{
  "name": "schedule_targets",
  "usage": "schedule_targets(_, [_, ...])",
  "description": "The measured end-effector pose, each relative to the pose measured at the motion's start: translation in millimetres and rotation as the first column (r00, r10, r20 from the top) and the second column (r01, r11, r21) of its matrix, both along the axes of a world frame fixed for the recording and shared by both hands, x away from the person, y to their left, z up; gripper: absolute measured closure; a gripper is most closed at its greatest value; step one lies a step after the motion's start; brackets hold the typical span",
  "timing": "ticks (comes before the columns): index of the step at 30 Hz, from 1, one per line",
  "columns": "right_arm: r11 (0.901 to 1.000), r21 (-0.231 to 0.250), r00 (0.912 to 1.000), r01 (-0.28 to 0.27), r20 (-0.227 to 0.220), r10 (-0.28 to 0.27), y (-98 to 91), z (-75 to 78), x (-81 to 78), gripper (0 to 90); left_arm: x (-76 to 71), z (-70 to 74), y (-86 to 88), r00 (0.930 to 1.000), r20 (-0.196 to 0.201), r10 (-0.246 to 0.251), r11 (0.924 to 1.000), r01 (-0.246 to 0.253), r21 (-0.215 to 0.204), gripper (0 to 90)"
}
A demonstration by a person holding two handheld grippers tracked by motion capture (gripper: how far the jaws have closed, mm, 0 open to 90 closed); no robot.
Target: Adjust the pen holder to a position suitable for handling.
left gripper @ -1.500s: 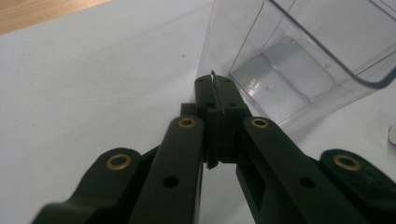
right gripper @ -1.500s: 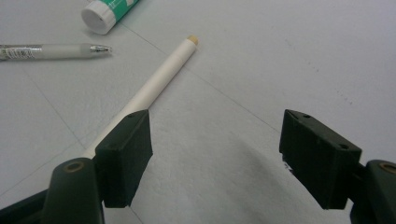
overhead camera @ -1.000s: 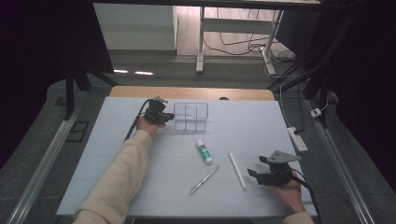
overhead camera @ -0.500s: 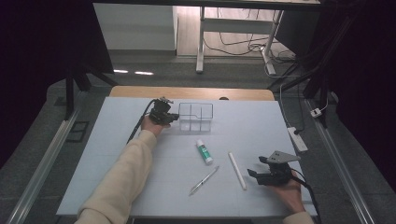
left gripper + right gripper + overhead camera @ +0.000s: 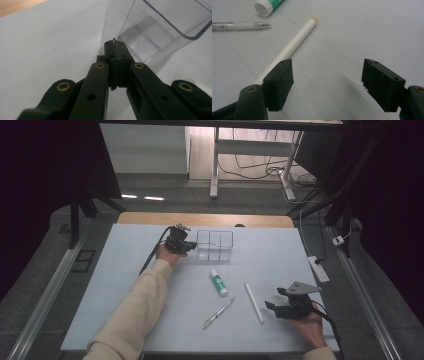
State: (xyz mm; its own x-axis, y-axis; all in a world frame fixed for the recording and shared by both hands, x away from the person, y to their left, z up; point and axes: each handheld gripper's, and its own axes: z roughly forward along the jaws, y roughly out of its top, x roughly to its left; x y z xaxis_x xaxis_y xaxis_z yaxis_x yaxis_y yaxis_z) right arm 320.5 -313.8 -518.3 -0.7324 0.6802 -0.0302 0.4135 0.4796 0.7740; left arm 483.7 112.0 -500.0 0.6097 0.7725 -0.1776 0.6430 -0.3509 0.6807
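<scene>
My left gripper [image 5: 184, 244] [image 5: 115, 48] is shut, its tips against the near lower corner of a clear divided container [image 5: 215, 245] [image 5: 150, 27] at the back of the table; I see nothing held between the pads. A green-and-white glue stick [image 5: 218, 282] [image 5: 268, 5], a clear pen [image 5: 218, 313] [image 5: 239, 25] and a white stick [image 5: 253, 302] [image 5: 292, 45] lie mid-table. Near the front right my right gripper [image 5: 274, 307] [image 5: 328, 75] stands open and low over the mat, just right of the white stick, which runs past its left jaw.
A pale blue mat [image 5: 150, 320] covers the table, with a wooden edge [image 5: 200, 219] showing at the back. A white power strip [image 5: 318, 268] lies past the mat's right edge. My left gripper's cable [image 5: 152, 257] trails along the left forearm.
My left gripper has slid a little to the right, and the clear container has shifted right with it. The right gripper has stayed where it was.
</scene>
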Motion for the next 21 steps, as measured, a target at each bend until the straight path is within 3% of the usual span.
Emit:
schedule_targets(11, [0.9999, 0.011, 1.0000, 0.008, 0.005, -0.009, -0.7, 0.8, -0.7, 25.0, -5.4, 7.2, 5.5, 0.9998, -0.005, -0.020, 0.9998, 0.020, -0.001, 89.0])
schedule_targets(16, [0.9998, 0.013, 0.9999, 0.012, 0.010, -0.012, -1.4, 1.6, -1.2, 25.0, -18.3, 20.7, 14.0, 0.9990, 0.029, -0.034, 0.9993, 0.034, -0.018, 88.8])
schedule_targets(19, [0.9998, 0.013, 0.9999, 0.012, 0.012, -0.012, -1.6, 1.9, -1.5, 25.0, -27.6, 27.9, 17.6, 0.9982, 0.040, -0.045, 0.9984, 0.046, -0.032, 82.5])
schedule_targets(20, [0.9999, 0.011, 0.9998, 0.013, 0.013, -0.013, -2.0, 2.7, -2.0, 25.0, -30.9, 30.1, 18.5, 0.9982, 0.034, -0.049, 0.9980, 0.050, -0.038, 67.0])
schedule_targets(21, [0.9998, 0.008, 0.9997, 0.017, 0.015, -0.018, -2.1, 3.0, -2.2, 25.0, -35.0, 32.5, 19.0, 0.9983, 0.033, -0.047, 0.9982, 0.049, -0.035, 61.3])
